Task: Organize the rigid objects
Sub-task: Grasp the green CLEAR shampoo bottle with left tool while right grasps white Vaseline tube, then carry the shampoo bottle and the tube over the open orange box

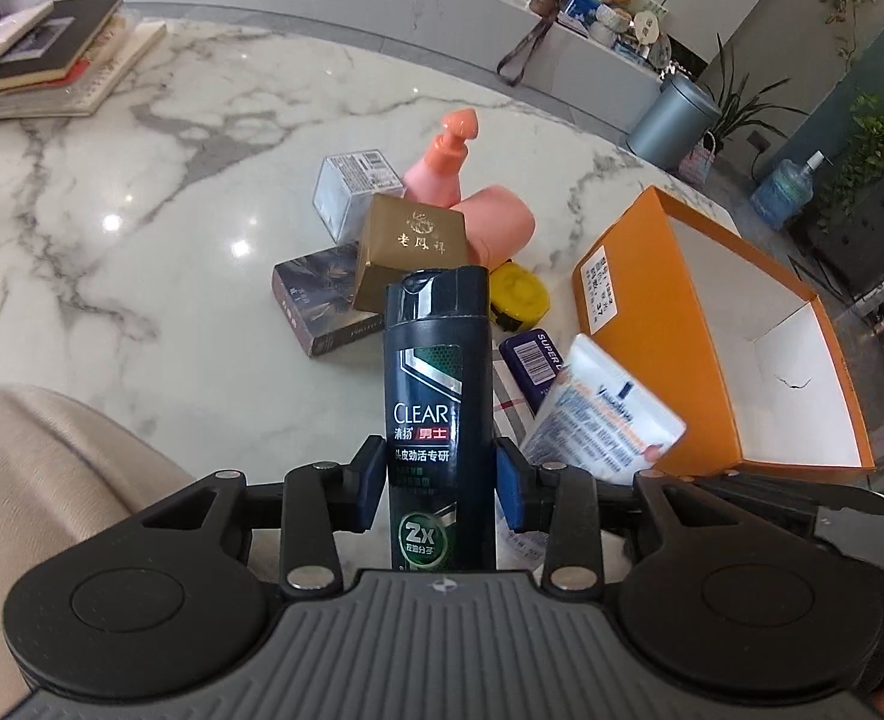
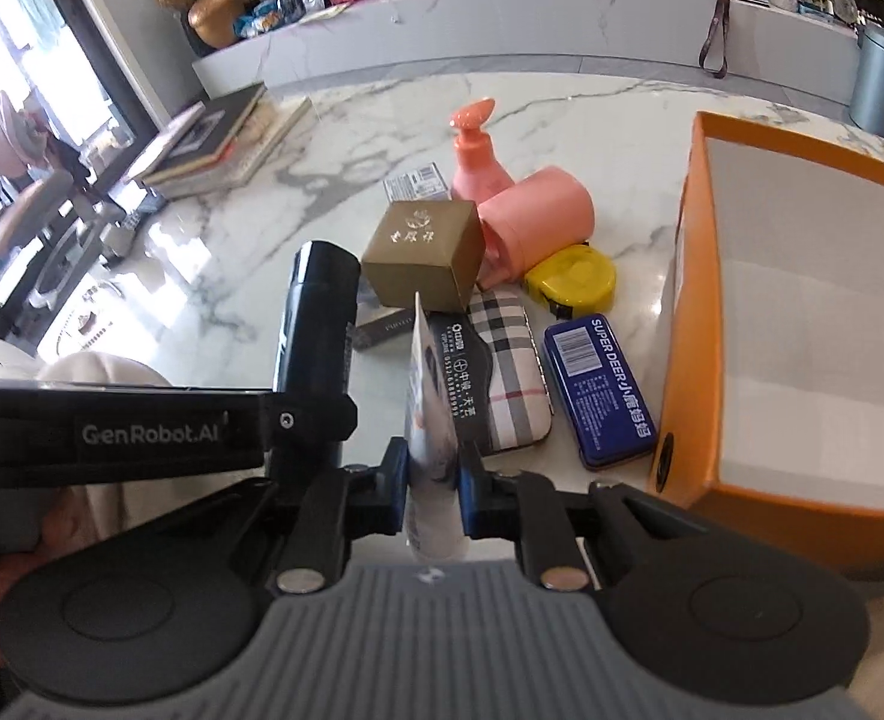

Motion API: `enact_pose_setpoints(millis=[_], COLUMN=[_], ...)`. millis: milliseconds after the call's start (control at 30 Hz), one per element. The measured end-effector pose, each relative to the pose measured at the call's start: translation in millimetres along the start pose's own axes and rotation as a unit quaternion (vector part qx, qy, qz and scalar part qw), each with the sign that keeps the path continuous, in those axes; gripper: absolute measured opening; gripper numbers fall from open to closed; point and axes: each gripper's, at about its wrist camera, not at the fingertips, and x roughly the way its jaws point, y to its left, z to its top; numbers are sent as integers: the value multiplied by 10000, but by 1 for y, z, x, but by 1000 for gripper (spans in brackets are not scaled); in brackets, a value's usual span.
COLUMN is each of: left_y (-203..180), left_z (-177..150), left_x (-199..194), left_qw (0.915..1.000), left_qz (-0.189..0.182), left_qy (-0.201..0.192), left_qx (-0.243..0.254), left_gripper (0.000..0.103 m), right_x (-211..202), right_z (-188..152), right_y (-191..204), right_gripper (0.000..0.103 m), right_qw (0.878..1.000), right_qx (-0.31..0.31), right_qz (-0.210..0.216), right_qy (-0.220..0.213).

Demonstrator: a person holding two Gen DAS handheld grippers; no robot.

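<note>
The left gripper (image 1: 435, 483) is clamped around a dark shampoo bottle (image 1: 437, 396), and the right gripper (image 2: 432, 483) pinches a white tube (image 2: 432, 420) edge-on. Both hang above the table (image 1: 141, 252); the orange box (image 1: 724, 324) sits open at three o'clock. Carry each across level and let go low inside.

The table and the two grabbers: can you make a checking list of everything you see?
Surface: marble table, glossy.
Job's things: open orange box; gold box, pink pump bottle, yellow tape measure, blue tin lie loose.
Clutter: book stack.
Grippers: left gripper holds shampoo bottle; right gripper holds white tube.
Cables: nothing seen on the table.
Surroundings: grey bin, plants.
</note>
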Motion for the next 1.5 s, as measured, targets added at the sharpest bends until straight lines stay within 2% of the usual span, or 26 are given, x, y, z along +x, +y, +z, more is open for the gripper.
enact_pose_setpoints(millis=[267, 500, 667, 800, 967, 1100, 1367, 1400, 1500], left_y=[-23, -64, -112, -152, -195, -209, -214, -218, -227], left_z=[-12, 4, 30, 53, 72, 80, 90, 90, 92], left_x=[-25, -46, -36, -4, 56, 98, 148, 150, 161], left_qw=[9996, 9962, 9911, 9878, 9875, 9864, 9814, 9791, 9727], left_qz=[-194, -587, -995, -1214, -831, -556, 124, 251, 589], left_qy=[-184, -491, -438, -147, 264, 558, 908, 857, 1022], left_qx=[101, 423, 770, 967, 1311, 1442, 1688, 1829, 2000], left_gripper=[43, 43, 43, 43, 43, 43, 43, 43, 43], right_x=[-41, -97, -134, -147, -138, -113, -47, -41, -29], right_z=[-9, -6, 3, 12, 29, 41, 53, 55, 57], right_y=[-7, -28, -60, -97, -141, -167, -211, -215, -228], right_gripper=[16, 16, 16, 16, 16, 16, 16, 16, 16], right_qw=[9985, 9924, 9840, 9786, 9759, 9785, 9816, 9814, 9786], right_qx=[81, 178, 344, 702, 1090, 1221, 1559, 1604, 1844], right_qz=[42, -29, -429, -693, -870, -854, -695, -662, -541], right_qy=[-537, -1220, -1694, -1805, -1678, -1428, -855, -818, -734])
